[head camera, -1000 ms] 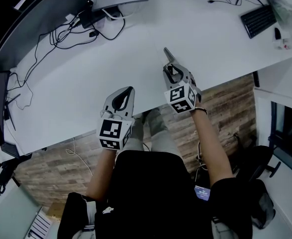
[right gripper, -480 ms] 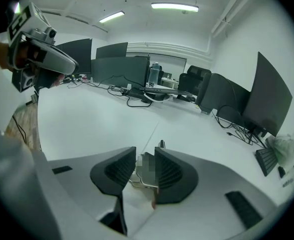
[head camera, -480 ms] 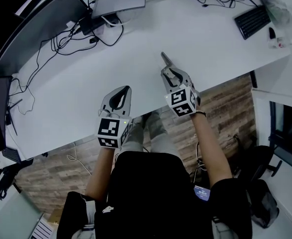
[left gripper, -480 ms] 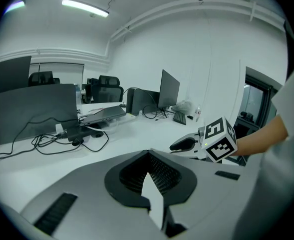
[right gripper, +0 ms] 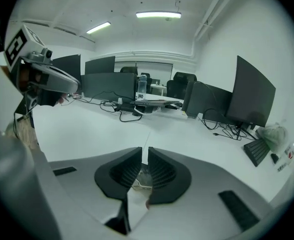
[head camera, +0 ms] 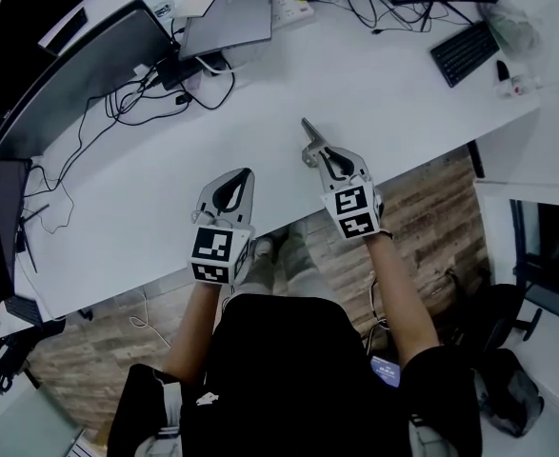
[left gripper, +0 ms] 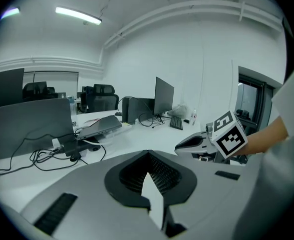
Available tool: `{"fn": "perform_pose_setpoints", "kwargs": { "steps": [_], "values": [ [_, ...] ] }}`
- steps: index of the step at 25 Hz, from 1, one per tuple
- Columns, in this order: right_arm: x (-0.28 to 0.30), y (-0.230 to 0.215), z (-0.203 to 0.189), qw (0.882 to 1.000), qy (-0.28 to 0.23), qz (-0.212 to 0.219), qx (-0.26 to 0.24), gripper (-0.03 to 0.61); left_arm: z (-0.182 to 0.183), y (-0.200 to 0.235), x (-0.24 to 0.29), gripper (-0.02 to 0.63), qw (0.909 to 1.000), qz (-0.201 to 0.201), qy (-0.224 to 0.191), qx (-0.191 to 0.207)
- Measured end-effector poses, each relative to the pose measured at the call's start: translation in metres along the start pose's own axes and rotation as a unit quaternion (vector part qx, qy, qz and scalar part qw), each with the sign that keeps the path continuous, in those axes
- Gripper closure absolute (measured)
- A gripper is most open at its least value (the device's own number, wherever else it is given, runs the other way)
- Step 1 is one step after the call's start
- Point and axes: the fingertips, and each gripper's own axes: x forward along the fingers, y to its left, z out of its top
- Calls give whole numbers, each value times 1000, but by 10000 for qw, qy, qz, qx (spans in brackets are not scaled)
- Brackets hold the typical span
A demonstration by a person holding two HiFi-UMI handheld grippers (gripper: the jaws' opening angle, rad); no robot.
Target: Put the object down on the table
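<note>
Fingers of my right gripper clench a thin grey object over the white bench, its long axis pointing away and leftward. My left gripper fingers are pressed together, empty.

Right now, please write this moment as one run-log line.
left gripper: shut, empty | right gripper: shut on thin grey object | object: above white table, contact unclear | release: pending

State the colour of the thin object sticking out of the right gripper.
Grey. The object projects beyond the right gripper; the head view shows it best.
</note>
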Motion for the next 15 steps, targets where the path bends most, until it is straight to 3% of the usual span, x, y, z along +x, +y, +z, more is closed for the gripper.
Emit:
{"fn": "perform_pose_setpoints", "kwargs": {
  "steps": [15],
  "values": [
    [-76, -20, 70, 9912, -912, -606, 747, 551, 60, -20, -19, 601, 9975, -335, -551, 288]
  ]
}}
